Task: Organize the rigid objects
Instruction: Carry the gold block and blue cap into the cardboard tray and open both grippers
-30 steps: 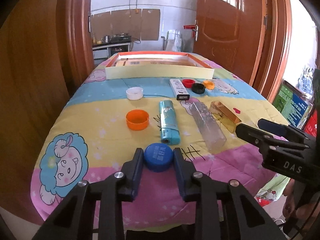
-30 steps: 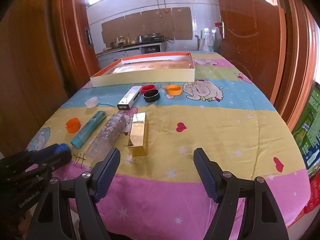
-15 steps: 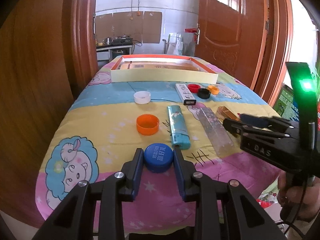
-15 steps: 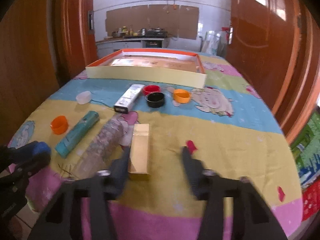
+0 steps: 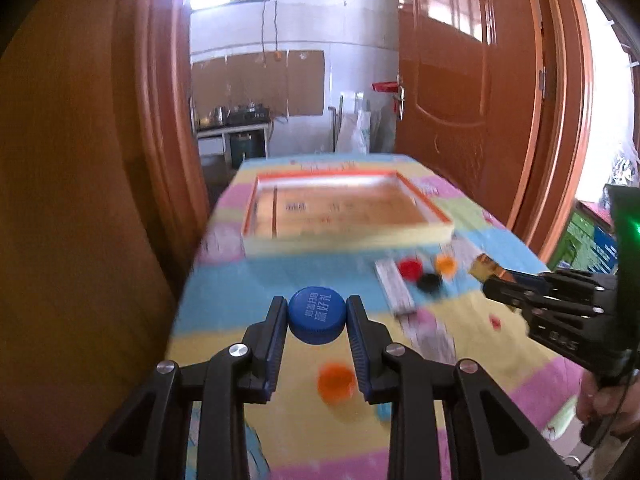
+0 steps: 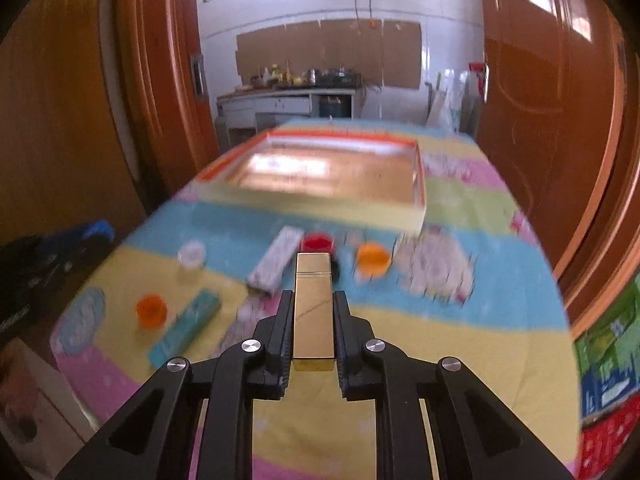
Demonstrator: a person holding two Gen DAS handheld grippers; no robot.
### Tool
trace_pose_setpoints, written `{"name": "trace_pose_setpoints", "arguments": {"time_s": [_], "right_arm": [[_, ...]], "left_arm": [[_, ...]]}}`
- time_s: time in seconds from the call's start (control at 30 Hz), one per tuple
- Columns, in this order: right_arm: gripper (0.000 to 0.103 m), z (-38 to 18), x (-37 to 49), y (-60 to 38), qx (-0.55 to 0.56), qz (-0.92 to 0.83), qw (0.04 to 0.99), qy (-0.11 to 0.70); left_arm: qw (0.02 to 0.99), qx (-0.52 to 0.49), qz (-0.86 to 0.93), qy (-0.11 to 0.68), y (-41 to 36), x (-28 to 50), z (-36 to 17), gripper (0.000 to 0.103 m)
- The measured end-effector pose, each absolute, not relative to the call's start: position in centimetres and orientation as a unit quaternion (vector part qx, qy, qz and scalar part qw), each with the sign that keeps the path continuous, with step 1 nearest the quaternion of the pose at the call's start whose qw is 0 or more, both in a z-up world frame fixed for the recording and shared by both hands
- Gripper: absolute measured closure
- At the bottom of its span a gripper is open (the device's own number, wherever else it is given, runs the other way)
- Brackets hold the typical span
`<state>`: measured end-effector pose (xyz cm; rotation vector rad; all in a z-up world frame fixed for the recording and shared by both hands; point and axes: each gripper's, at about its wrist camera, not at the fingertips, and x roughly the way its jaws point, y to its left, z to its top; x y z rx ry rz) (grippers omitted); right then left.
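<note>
Lifted both loads off the tabletop: right gripper (image 6: 313, 314), just closed, now clamped on gold box (image 6: 313, 304); left gripper (image 5: 317, 320) gripping blue cap (image 5: 317, 313). Carry level toward tray (image 5: 340, 241) at far edge; release low inside, apart.

The blue bottle cap (image 5: 316, 315) bears white Chinese characters, of which "赢好礼" can be read; print elsewhere is too blurred.

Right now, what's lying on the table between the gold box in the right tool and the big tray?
In the right wrist view, a red cap and a black cap lie between the gold box and the tray.
</note>
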<state>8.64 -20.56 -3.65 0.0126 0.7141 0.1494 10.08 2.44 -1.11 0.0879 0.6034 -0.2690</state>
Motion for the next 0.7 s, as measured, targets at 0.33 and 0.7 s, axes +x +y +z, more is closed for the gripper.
{"name": "trace_pose_setpoints", "arguments": {"time_s": [0.33, 0.7], "right_arm": [[0.085, 1.8, 16.8, -22.9, -0.022, 0.08, 0.941, 0.328], [0.085, -0.9, 28.8, -24.5, -0.009, 0.08, 0.924, 0.375]], "left_arm": [[0.941, 0.048, -0.133, 0.308, -0.7, 20.2, 4.1, 0.073], [0.902, 0.041, -0.123, 0.411, -3.3, 32.4, -0.9, 0.073]]}}
